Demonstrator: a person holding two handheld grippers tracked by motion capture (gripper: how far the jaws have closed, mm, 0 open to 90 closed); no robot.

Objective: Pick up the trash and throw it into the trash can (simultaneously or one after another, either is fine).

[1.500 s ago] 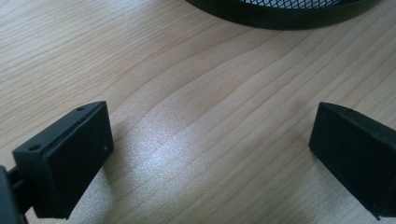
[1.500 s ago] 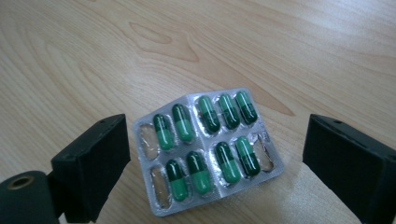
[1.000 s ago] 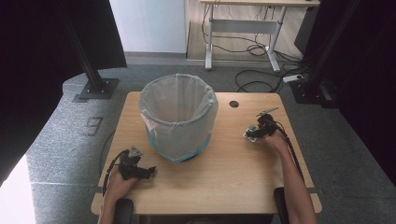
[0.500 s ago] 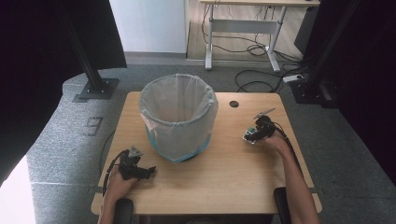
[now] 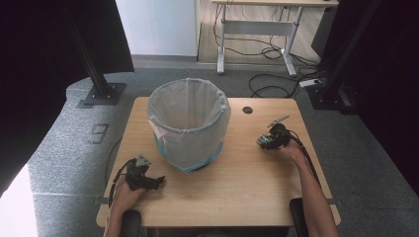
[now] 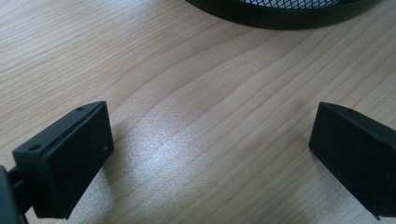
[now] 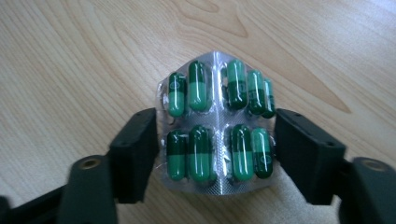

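A silver blister pack of green capsules is squeezed edge to edge between the two black jaws of my right gripper, bowing slightly above the wood. In the high view that right gripper sits right of the bin, its jaws toward the bin. A mesh waste bin with a white liner stands mid-table. My left gripper rests near the table's front left with its jaws wide open over bare wood, nothing between them. The bin's black base rim shows ahead of the left gripper.
The wooden table has a cable hole at the back right. Black stands and cables flank the table on grey carpet. A desk frame stands behind.
The right gripper has shifted slightly left and nearer along the table with the blister pack. The left gripper has stayed put.
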